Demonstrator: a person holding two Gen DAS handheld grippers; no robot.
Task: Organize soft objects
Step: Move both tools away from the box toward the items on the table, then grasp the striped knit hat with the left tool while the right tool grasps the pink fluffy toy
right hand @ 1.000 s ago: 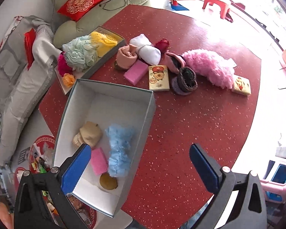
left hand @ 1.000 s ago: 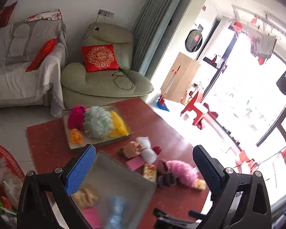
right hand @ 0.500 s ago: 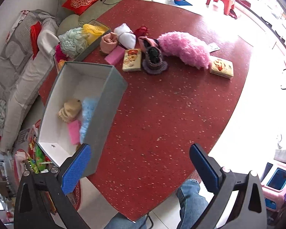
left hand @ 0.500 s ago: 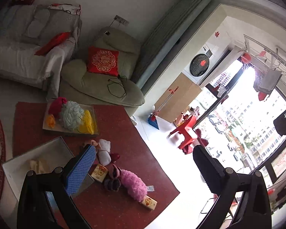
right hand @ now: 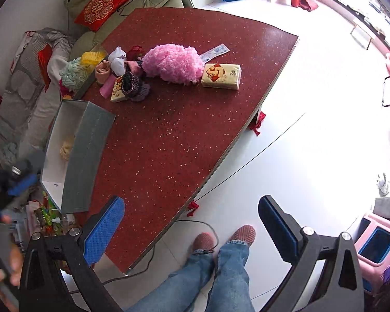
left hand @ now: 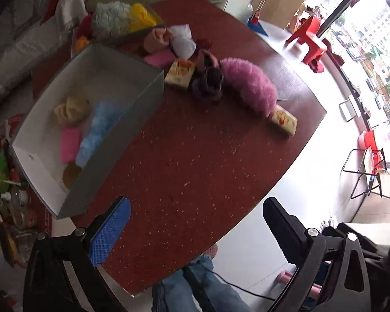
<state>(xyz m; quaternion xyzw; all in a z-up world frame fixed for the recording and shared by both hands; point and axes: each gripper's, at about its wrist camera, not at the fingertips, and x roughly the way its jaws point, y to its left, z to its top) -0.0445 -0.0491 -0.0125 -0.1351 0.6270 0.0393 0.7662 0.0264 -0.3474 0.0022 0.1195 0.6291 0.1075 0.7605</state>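
- Left wrist view: the left gripper [left hand: 195, 223] hangs above the near edge of the red table [left hand: 195, 156], jaws spread wide with nothing between them.
- The grey box [left hand: 117, 140] sits at the table's left edge; inside lie a tan bundle [left hand: 71, 109], a blue fluffy piece [left hand: 98, 130], a pink sponge [left hand: 69, 144] and a brown round item [left hand: 71, 174], all motion-blurred.
- Beyond the box, the pink fluffy piece [left hand: 247, 83] lies between two tissue packs [left hand: 180, 74]; the dark knit item [left hand: 210, 82] is too blurred to identify.
- Right wrist view: the right gripper [right hand: 191, 223] is held over the table's near corner and the floor, jaws wide apart and empty.
- The box wall hides most of its contents; only the tan bundle shows.
- At the far left, a blurred gripper and hand [right hand: 2, 267] are cut off by the frame.
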